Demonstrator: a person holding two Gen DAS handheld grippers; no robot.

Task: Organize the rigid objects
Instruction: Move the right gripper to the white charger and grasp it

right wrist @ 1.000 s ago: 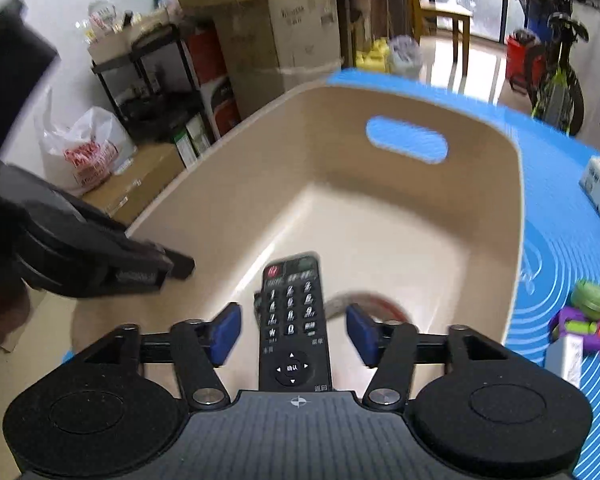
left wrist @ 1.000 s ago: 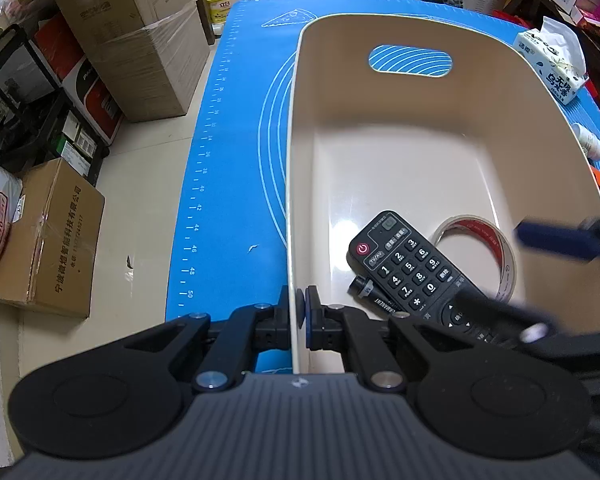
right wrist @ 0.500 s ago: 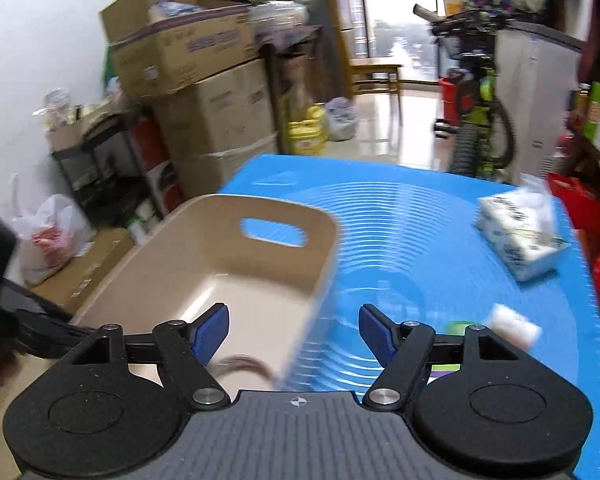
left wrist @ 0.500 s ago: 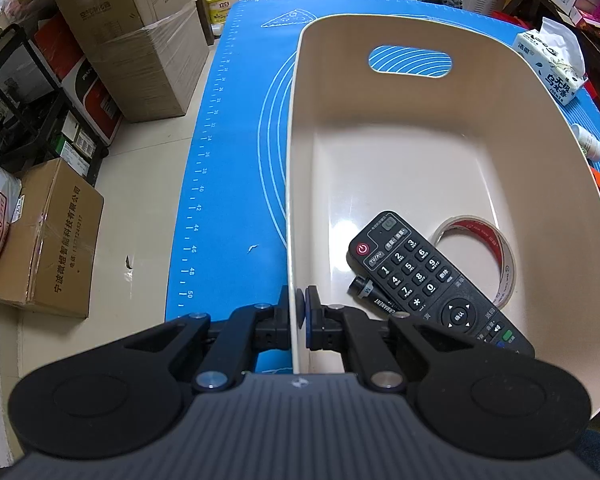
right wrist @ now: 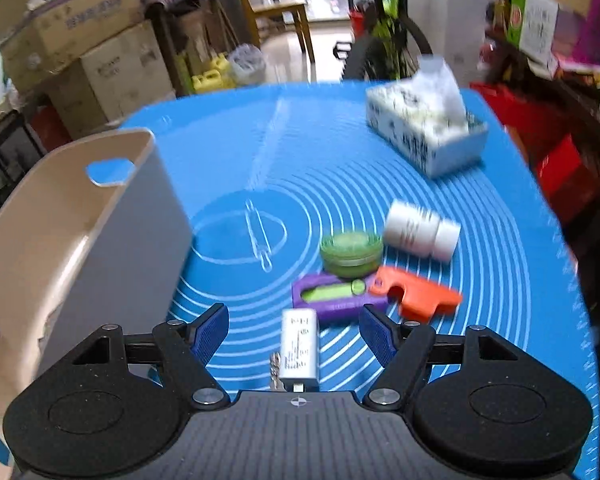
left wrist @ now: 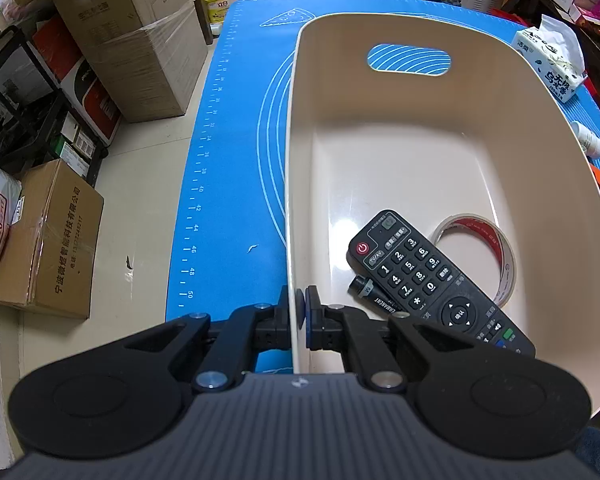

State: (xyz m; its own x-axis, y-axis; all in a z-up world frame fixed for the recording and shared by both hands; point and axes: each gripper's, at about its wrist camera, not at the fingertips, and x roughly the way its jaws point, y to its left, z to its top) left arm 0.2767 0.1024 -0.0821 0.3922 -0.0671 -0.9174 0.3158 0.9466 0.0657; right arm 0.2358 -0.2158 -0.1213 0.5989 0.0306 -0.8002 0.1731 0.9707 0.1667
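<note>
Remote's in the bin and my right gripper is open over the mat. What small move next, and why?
Probably lower the right gripper onto the small white box lying between its open fingers, then close. It is the nearest loose item, while the left gripper clamps the bin wall, steadying it.

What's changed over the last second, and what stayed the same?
The right gripper, open, left the remote control lying in the beige bin and swung right, now over the small white box among the items on the blue mat. Unchanged: the left gripper stays clamped on the bin's wall; tape roll and marker unmoved.
</note>
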